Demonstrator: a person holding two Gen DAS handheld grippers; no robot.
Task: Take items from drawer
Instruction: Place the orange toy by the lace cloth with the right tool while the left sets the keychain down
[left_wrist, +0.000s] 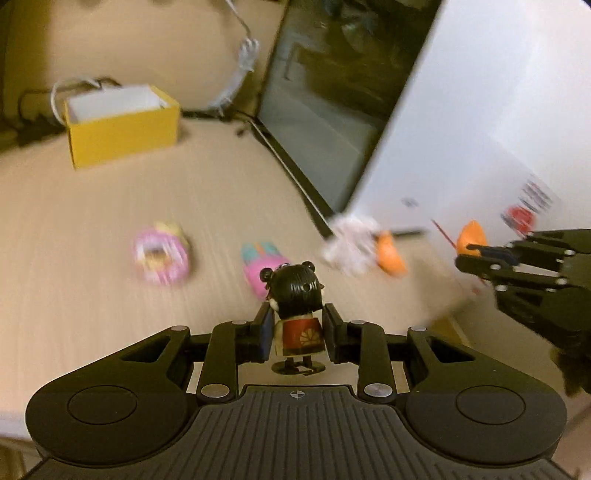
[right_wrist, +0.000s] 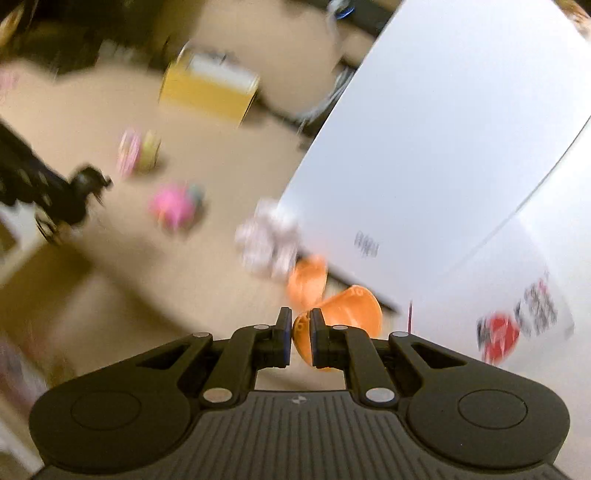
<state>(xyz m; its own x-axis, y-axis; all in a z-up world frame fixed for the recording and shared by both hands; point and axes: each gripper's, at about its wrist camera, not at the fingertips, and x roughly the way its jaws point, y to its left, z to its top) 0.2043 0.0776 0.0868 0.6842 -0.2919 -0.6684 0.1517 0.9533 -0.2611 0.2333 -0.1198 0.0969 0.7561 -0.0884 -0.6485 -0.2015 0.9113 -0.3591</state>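
My left gripper (left_wrist: 298, 334) points level over the beige desk (left_wrist: 92, 229), its jaws closed on the red body of a small black-haired doll figure (left_wrist: 297, 306), which stands upright between the pads with its round base hanging free.

My right gripper (right_wrist: 298, 334) angles toward the white cabinet (right_wrist: 443, 129) at about 1 o'clock, jaws clamped on the narrow end of an orange plastic piece (right_wrist: 351, 304); in the left view that gripper (left_wrist: 476, 254) enters from 3 o'clock.

On the desk ahead of the left gripper, blurred, lie a pink ring toy (left_wrist: 160, 254) at 10 o'clock, a pink-and-teal toy (left_wrist: 260, 262) just beyond the doll, then a white fluffy lump (left_wrist: 349, 243) touching another orange piece (left_wrist: 389, 254) at the cabinet's corner. A yellow box (left_wrist: 122, 125) sits well apart at 11 o'clock.
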